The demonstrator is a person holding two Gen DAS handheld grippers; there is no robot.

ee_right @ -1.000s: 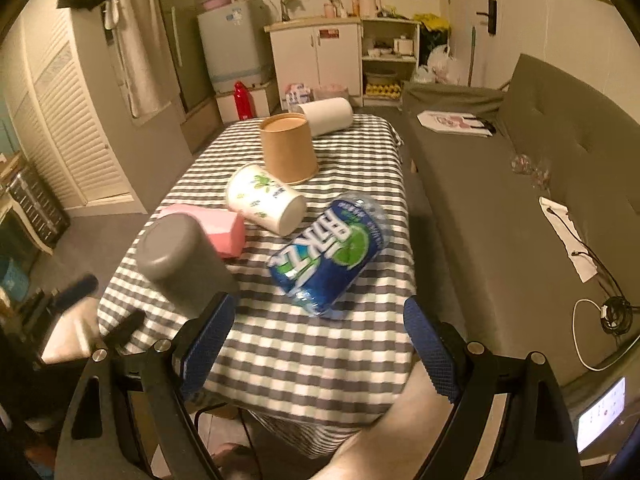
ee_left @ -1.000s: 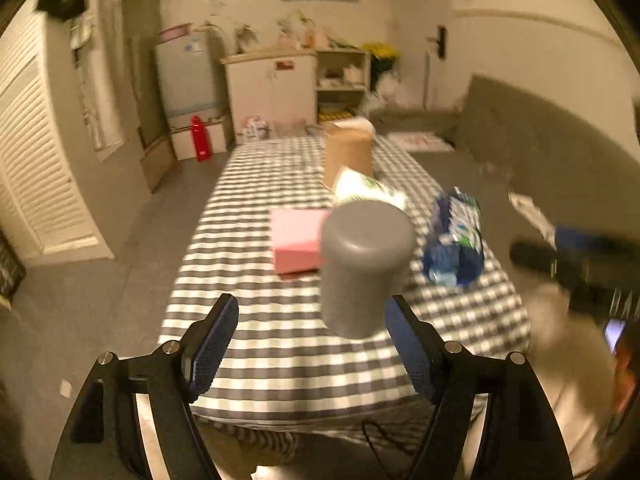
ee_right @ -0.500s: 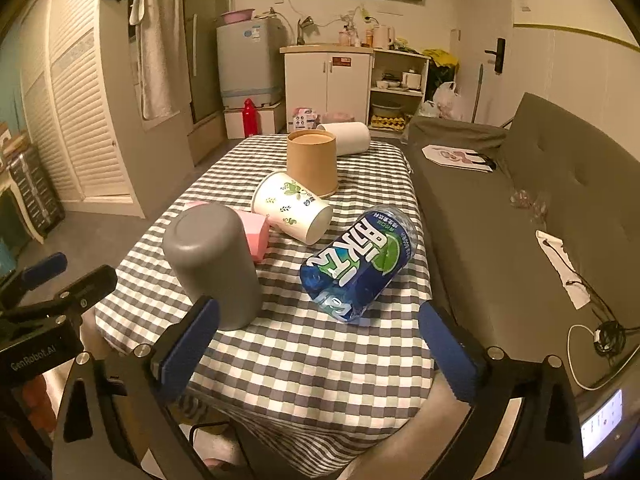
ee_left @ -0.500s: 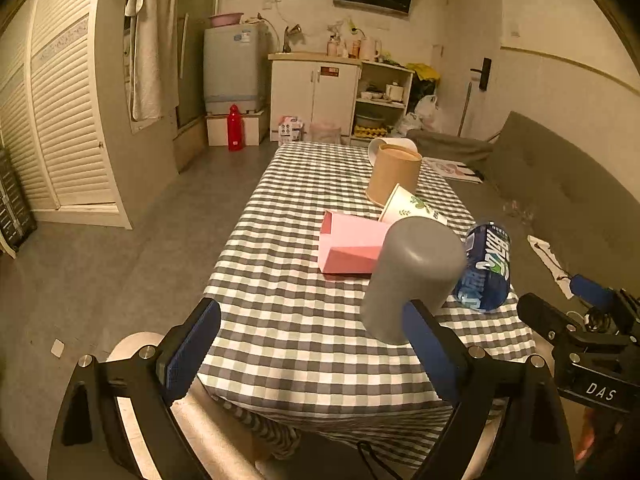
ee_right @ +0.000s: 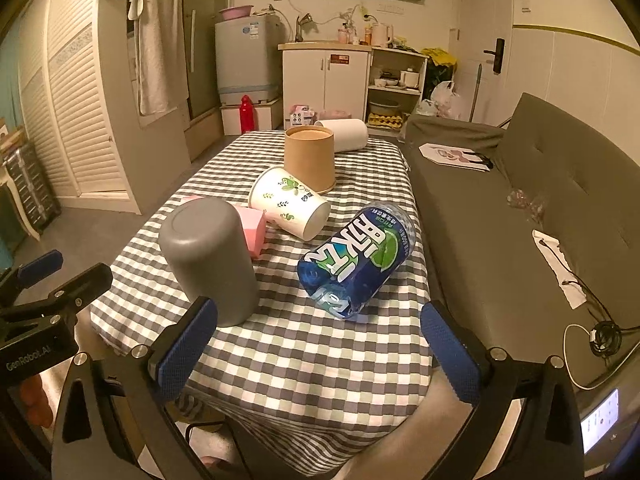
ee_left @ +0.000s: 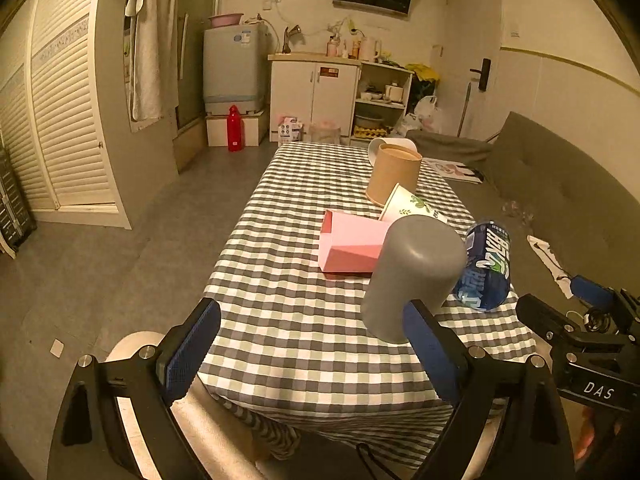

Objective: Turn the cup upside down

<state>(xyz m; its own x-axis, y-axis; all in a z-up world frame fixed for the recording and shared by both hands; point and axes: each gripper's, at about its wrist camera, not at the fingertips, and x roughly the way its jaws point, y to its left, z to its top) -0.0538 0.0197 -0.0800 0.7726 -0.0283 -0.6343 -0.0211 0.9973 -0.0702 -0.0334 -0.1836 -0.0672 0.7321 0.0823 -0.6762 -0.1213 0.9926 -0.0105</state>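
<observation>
A grey cup [ee_left: 412, 276] stands upside down, closed base up, near the front edge of the checked table [ee_left: 296, 312]; it also shows in the right wrist view [ee_right: 210, 262]. My left gripper [ee_left: 312, 348] is open and empty, held back from the table's front edge, the cup just beyond its right finger. My right gripper [ee_right: 316, 348] is open and empty, with the cup beyond its left finger. Each gripper shows at the edge of the other's view.
A pink box [ee_right: 252, 228], a white leaf-print paper cup on its side [ee_right: 288, 202], a blue bottle lying down [ee_right: 356, 260], an upturned brown paper cup [ee_right: 310, 158] and a white roll [ee_right: 346, 134] are on the table. A grey sofa [ee_right: 540, 200] runs along the right.
Both grippers have drawn back and up from the table. The grey cup, earlier between the left fingers, now stands free and inverted on the cloth.
</observation>
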